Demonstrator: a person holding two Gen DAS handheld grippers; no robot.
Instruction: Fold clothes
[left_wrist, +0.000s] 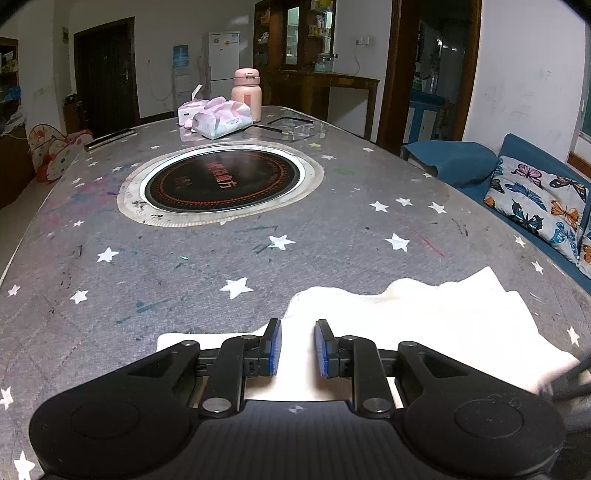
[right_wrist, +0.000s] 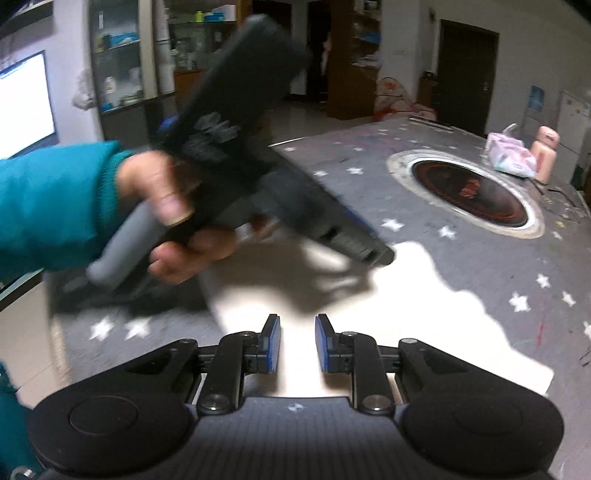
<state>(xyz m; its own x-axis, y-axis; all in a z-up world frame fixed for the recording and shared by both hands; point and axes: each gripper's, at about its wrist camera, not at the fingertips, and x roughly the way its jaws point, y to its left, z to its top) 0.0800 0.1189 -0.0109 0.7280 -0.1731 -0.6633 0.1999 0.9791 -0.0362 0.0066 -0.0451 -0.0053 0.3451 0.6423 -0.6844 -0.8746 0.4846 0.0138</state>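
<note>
- Left gripper (left_wrist: 297, 347): its blue-padded jaws are standing apart with a clear gap between them, gripping nothing; white fabric is showing through the gap, and whether the pads are touching it cannot be told.
- Right gripper (right_wrist: 297, 343): its jaws are likewise parted and released, hanging over the near part of the cloth with nothing between the pads.
- White cloth (left_wrist: 424, 317): it is lying flat on the near right part of the table (left_wrist: 184, 266), its far edge running wavy and uneven, its right side reaching close to the table's right edge.
- Left hand (right_wrist: 173, 218): seen from the right wrist camera, it is gripping the handle of the other tool, sleeved in teal; this tool appears blurred, its nose pointing down toward the cloth's far left edge.
- Open room: the star-patterned surface is stretching bare from the cloth's far edge up to the round black cooktop (left_wrist: 221, 182) sunk in the middle.
- Far end: a pink flask (left_wrist: 246, 94) and tissue packs (left_wrist: 218, 116) are standing well apart from the cloth, beyond the cooktop.
- Right flank: a blue sofa (left_wrist: 480, 166) with a butterfly cushion (left_wrist: 539, 199) is sitting just beside the table's right edge.
</note>
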